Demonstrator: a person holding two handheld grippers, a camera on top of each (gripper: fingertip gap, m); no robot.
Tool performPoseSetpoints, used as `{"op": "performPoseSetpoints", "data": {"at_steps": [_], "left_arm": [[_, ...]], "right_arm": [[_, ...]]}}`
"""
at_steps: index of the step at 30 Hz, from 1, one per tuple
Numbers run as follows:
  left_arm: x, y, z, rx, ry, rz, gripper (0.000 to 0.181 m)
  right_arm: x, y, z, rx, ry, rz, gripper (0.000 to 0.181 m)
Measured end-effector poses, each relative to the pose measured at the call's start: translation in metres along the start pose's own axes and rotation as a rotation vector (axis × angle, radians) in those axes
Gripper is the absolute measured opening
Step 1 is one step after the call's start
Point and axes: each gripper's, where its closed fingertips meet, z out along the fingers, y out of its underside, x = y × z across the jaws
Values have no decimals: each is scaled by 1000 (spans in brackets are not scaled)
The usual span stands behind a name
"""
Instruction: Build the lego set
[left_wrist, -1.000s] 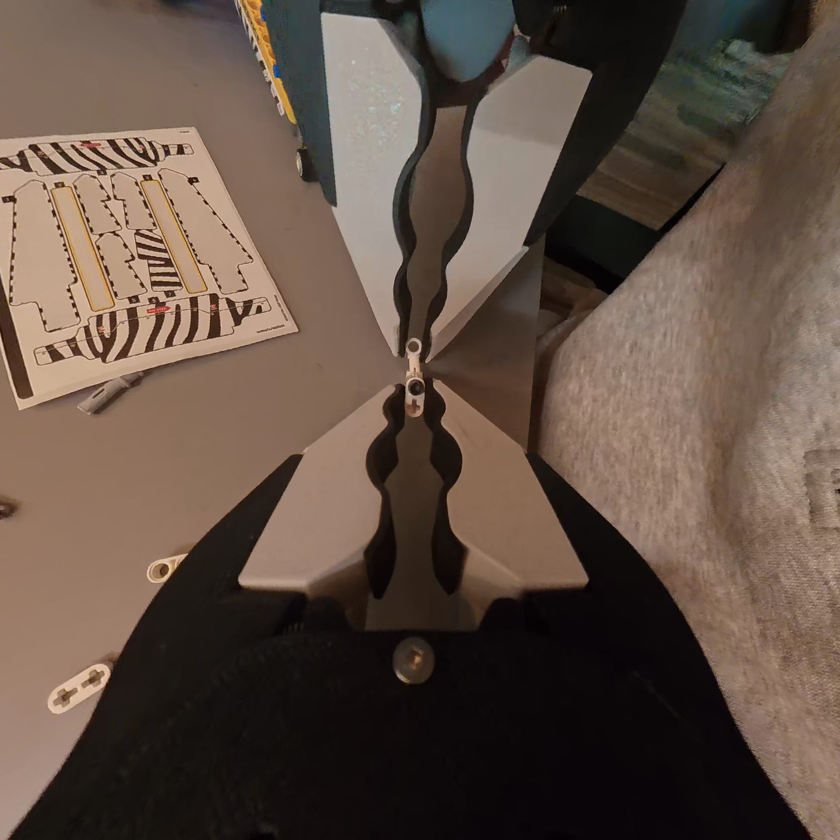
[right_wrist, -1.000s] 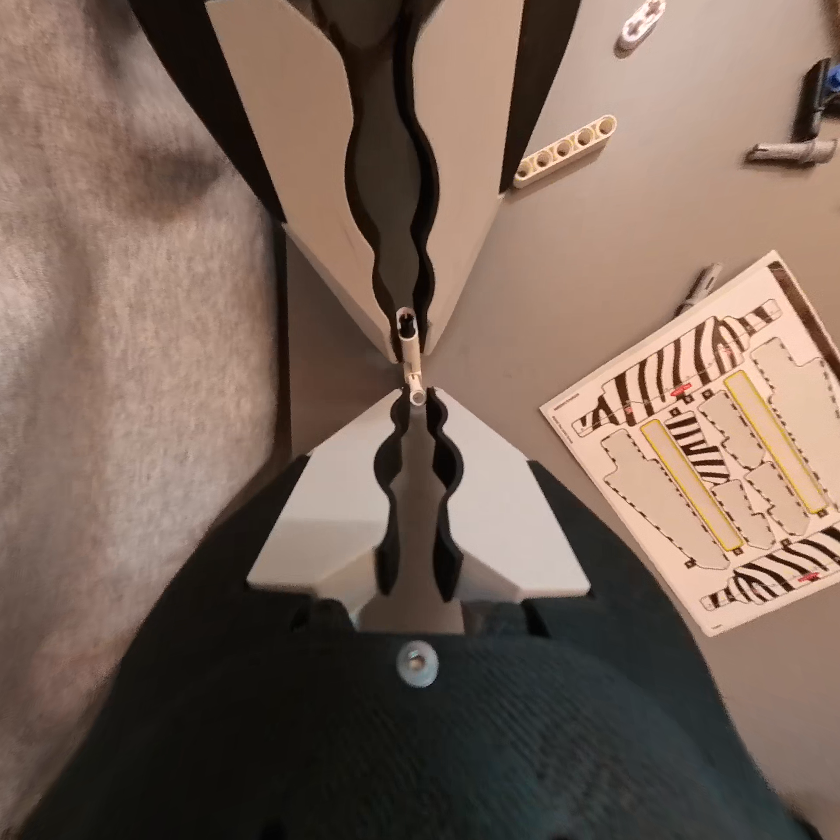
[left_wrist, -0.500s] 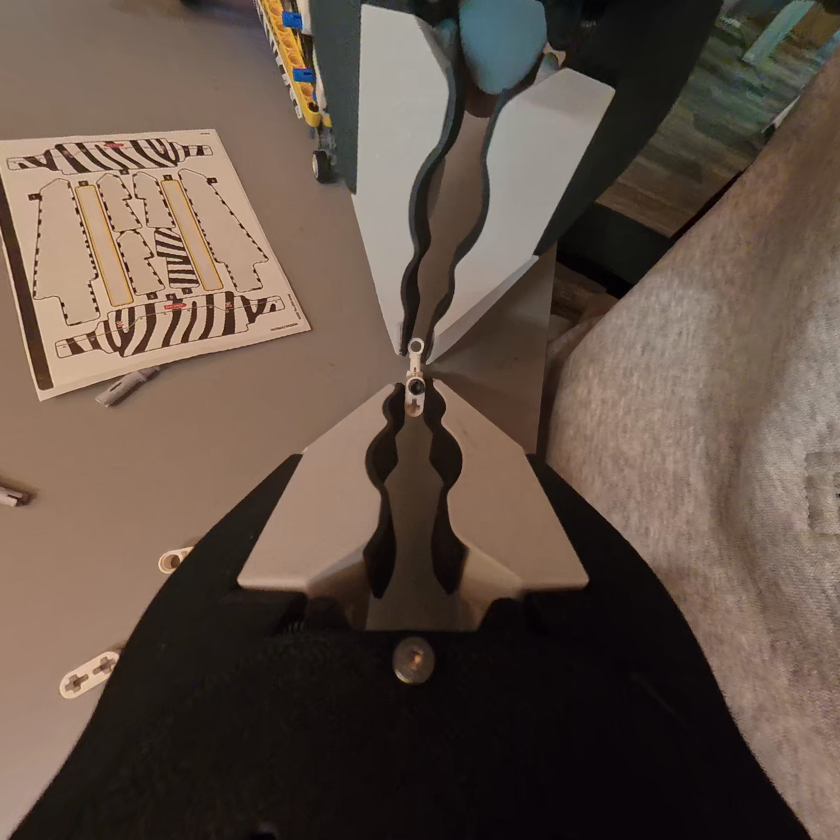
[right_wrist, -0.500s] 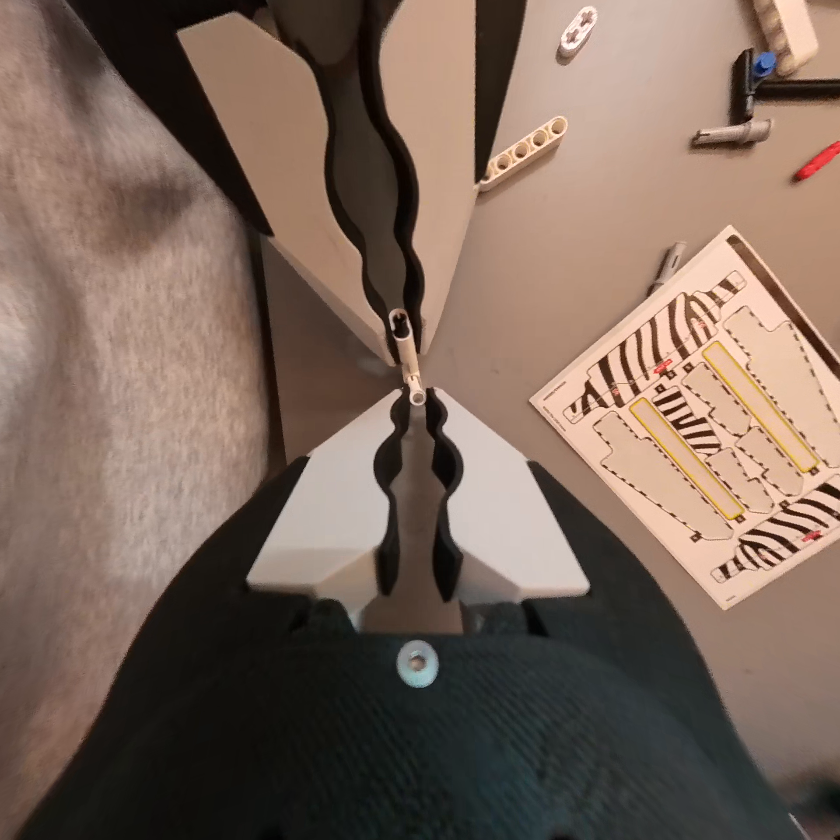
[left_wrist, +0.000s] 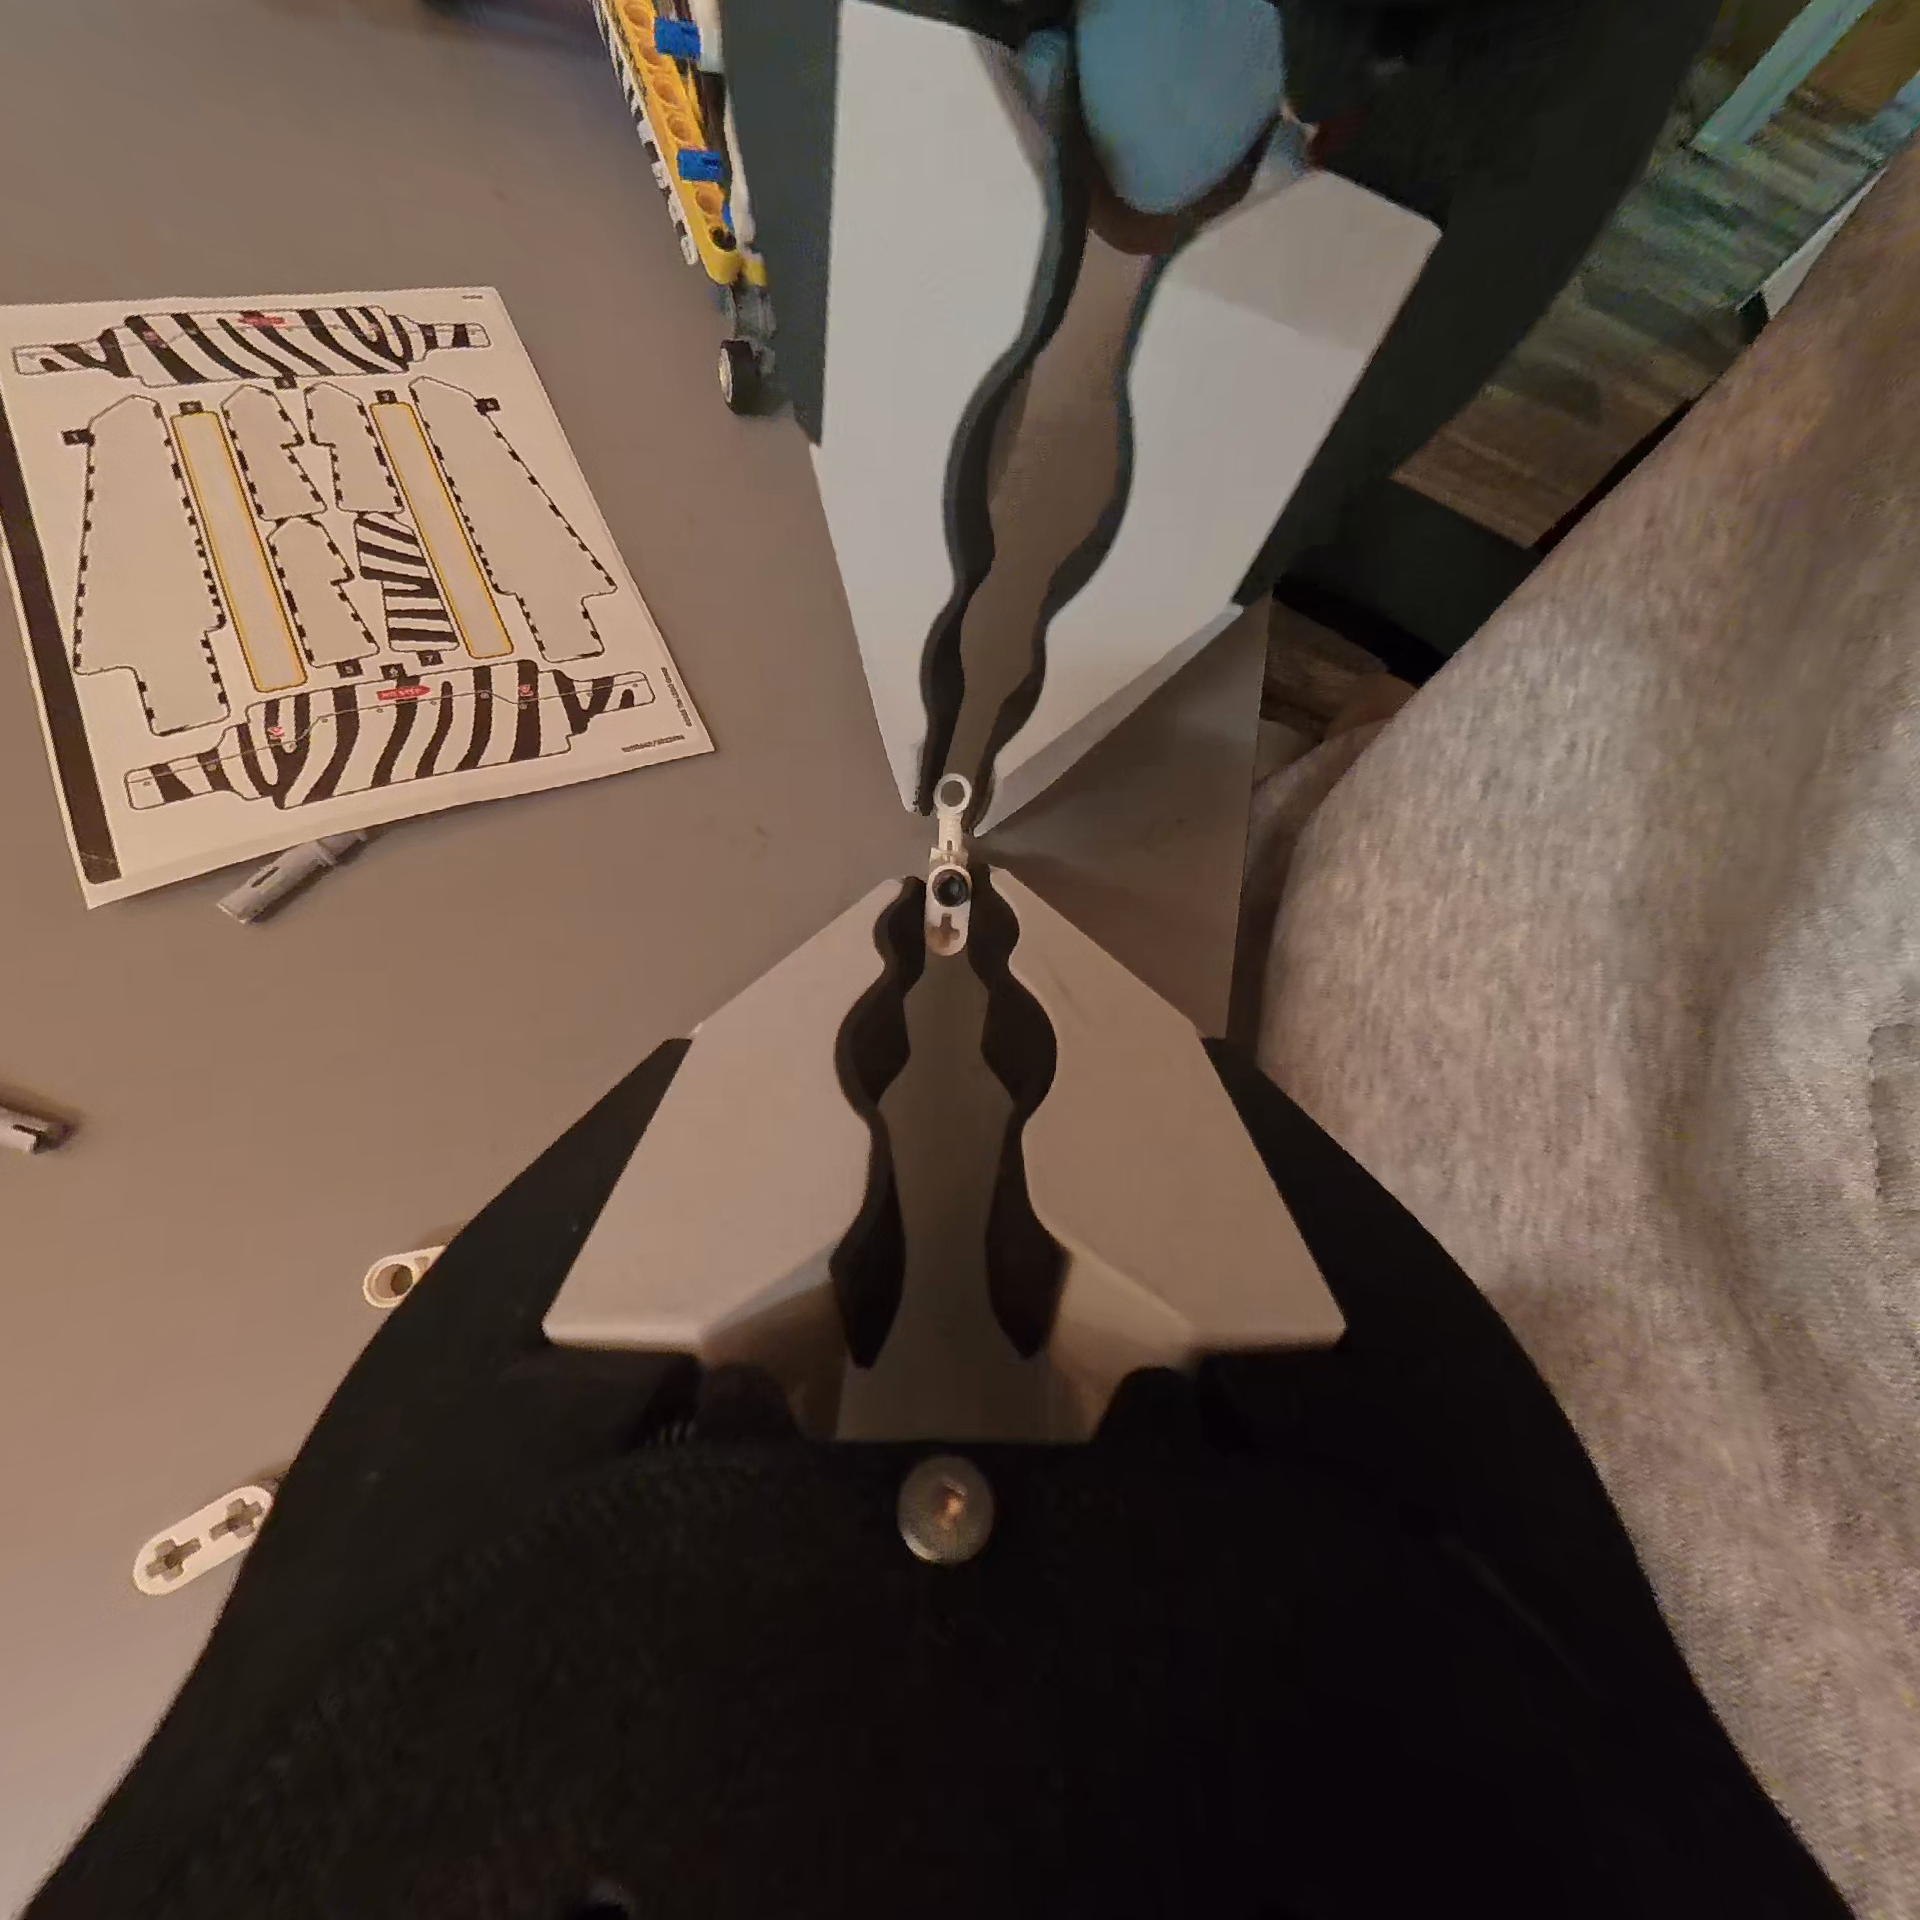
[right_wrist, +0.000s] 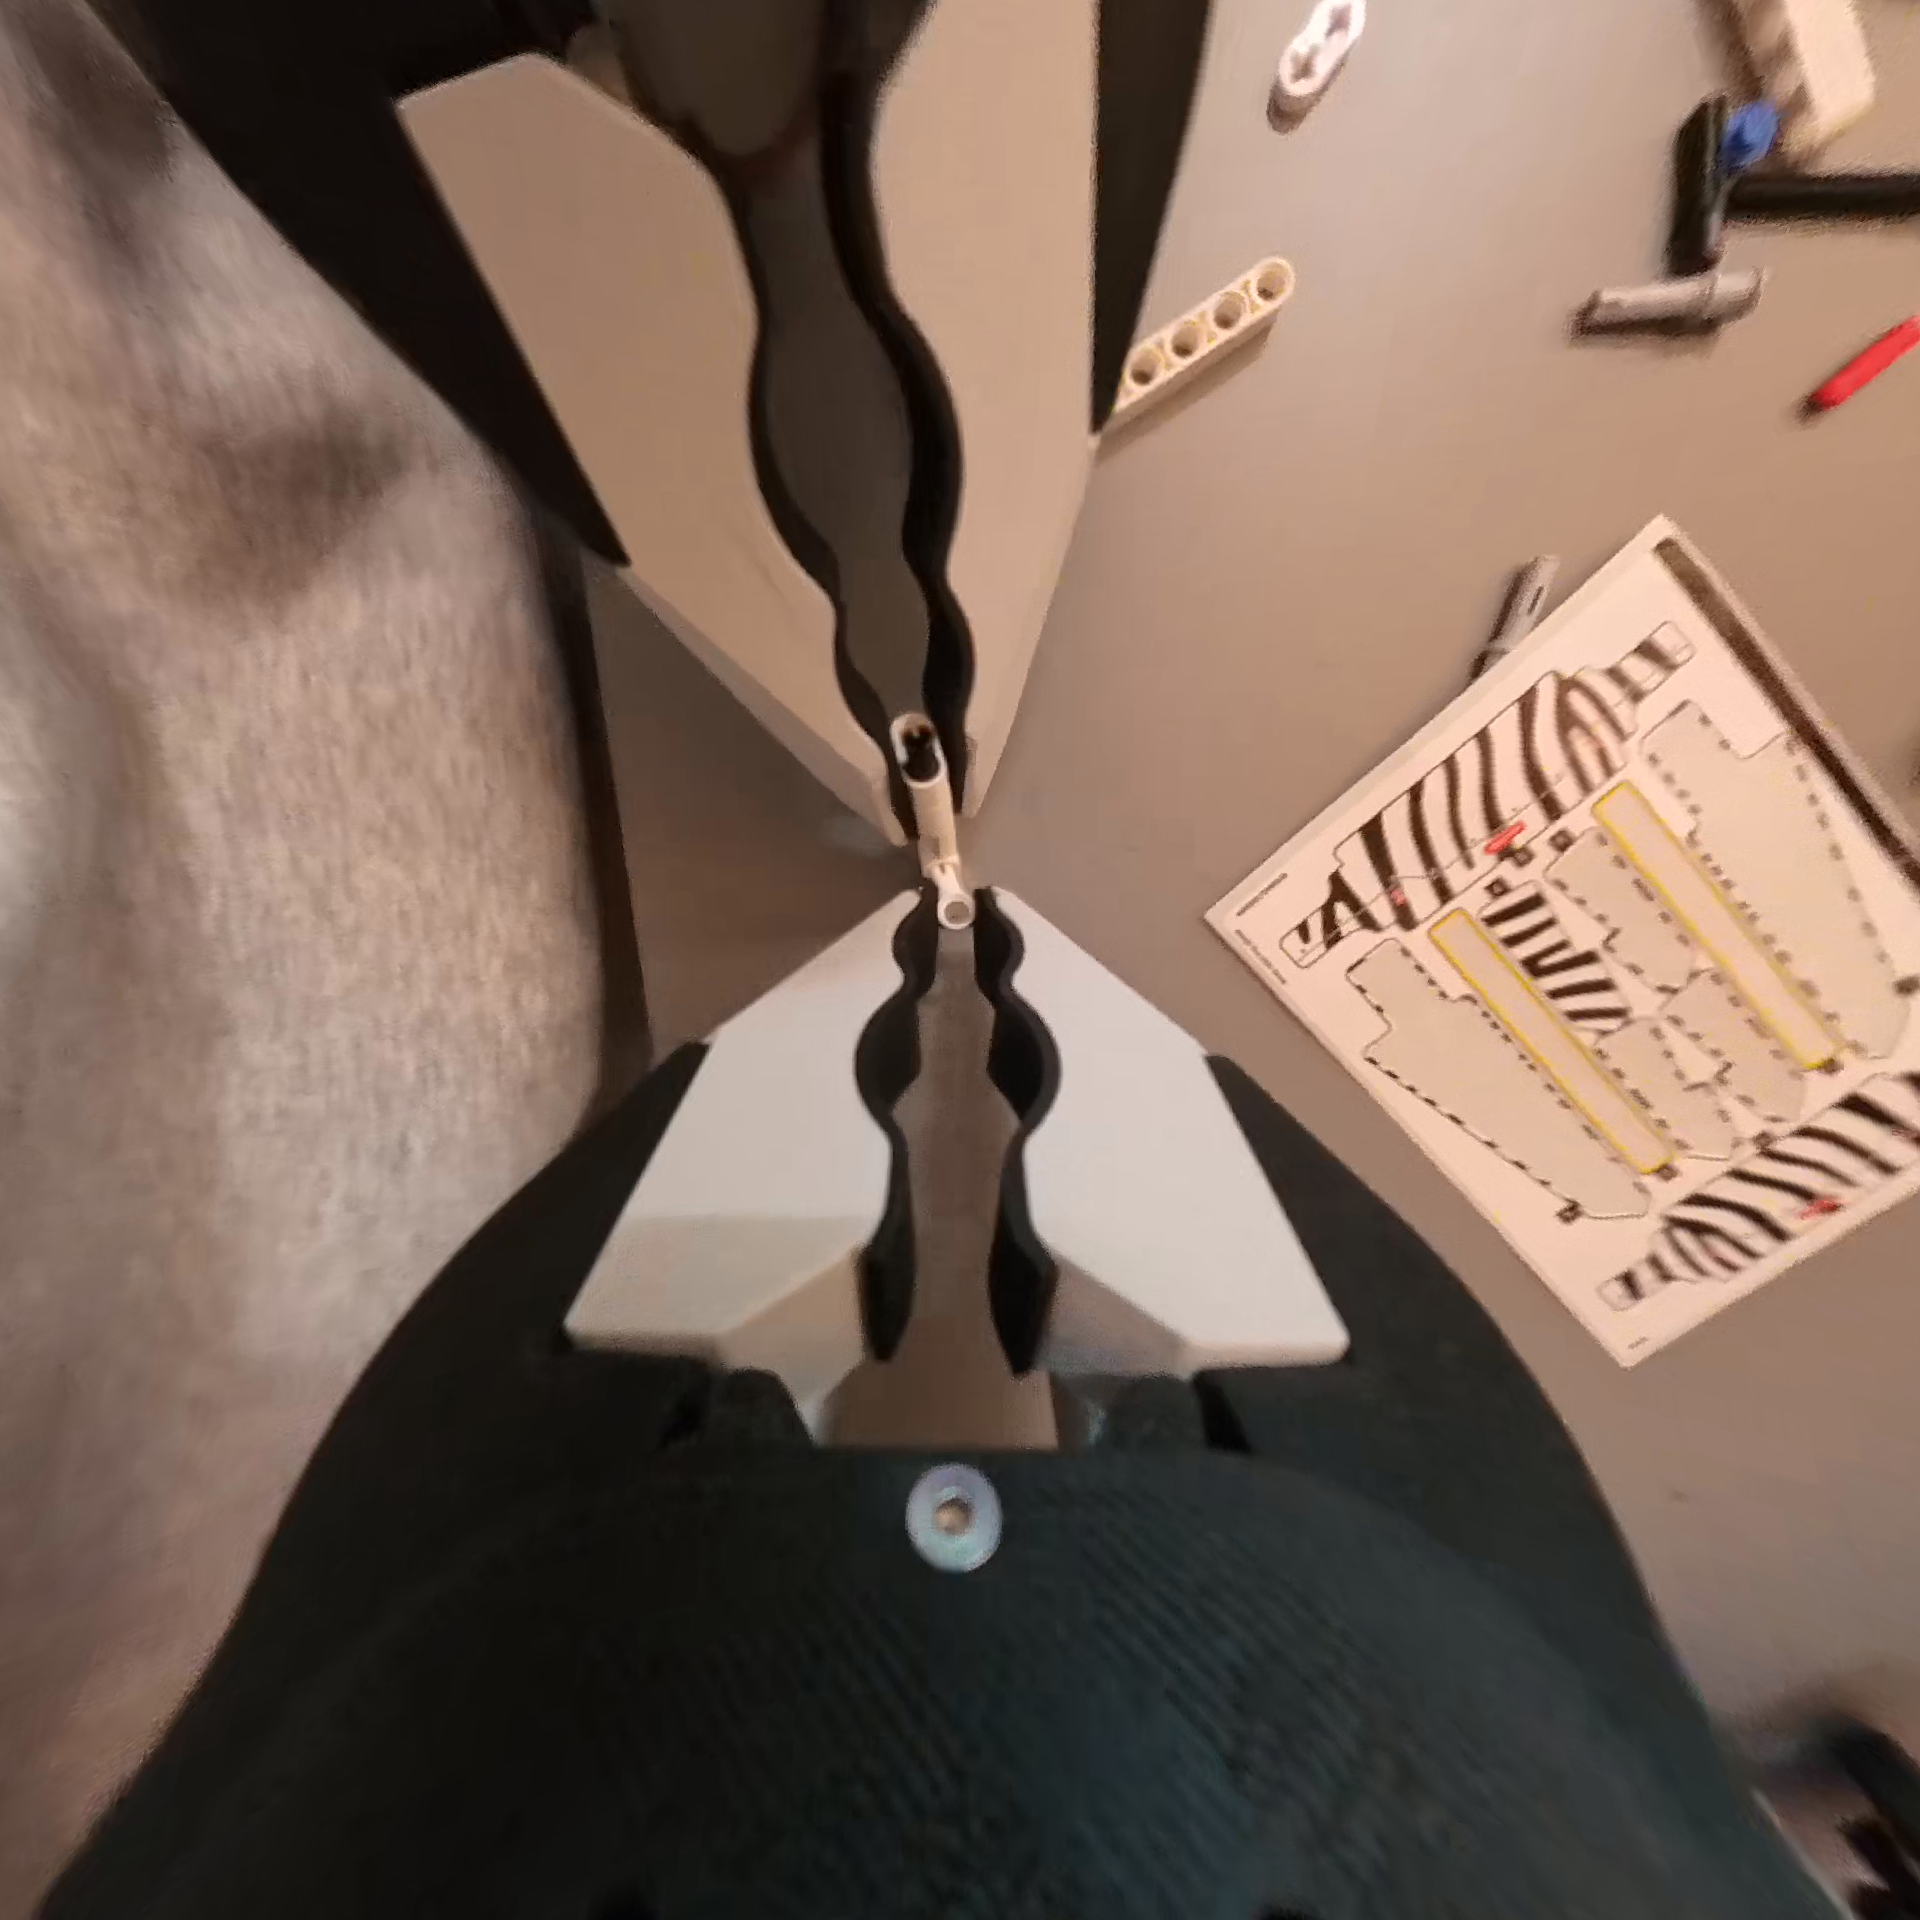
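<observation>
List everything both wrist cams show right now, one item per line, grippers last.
white connector piece: 1, white with a black pin, pinched in the left gripper's tips
second white connector: 1, white, in the right gripper's tips, mated end to end with the first
sticker sheet: 1, white with zebra stripes, flat on the grey table
yellow-blue beam assembly: 1, far edge, partly hidden
tan holed beam: 1, table
small white liftarms: at least 2, near left
grey pins: several, scattered
grey clothing: person's
left gripper: shut
right gripper: shut
</observation>
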Motion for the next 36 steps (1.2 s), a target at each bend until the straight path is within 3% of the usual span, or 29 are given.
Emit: {"op": "performPoseSetpoints", "data": {"at_steps": [5, 17, 24, 26, 31, 36], "left_arm": [[0, 0, 0, -1, 2, -4, 7], [-1, 1, 1, -6, -7, 3, 7], [1, 2, 2, -15, 0, 13, 8], [2, 2, 3, -20, 1, 18, 8], [4, 2, 3, -23, 27, 3, 8], [4, 3, 3, -25, 37, -3, 8]], "right_arm": [[1, -1, 0, -11, 98, -160, 5], [1, -7, 0, 104, -124, 231, 5], [-1, -4, -1, 159, -81, 96, 6], [2, -2, -1, 179, -85, 95, 14], [-2, -1, -10, 220, -215, 58, 25], [-4, 3, -9, 190, -256, -39, 13]]}}
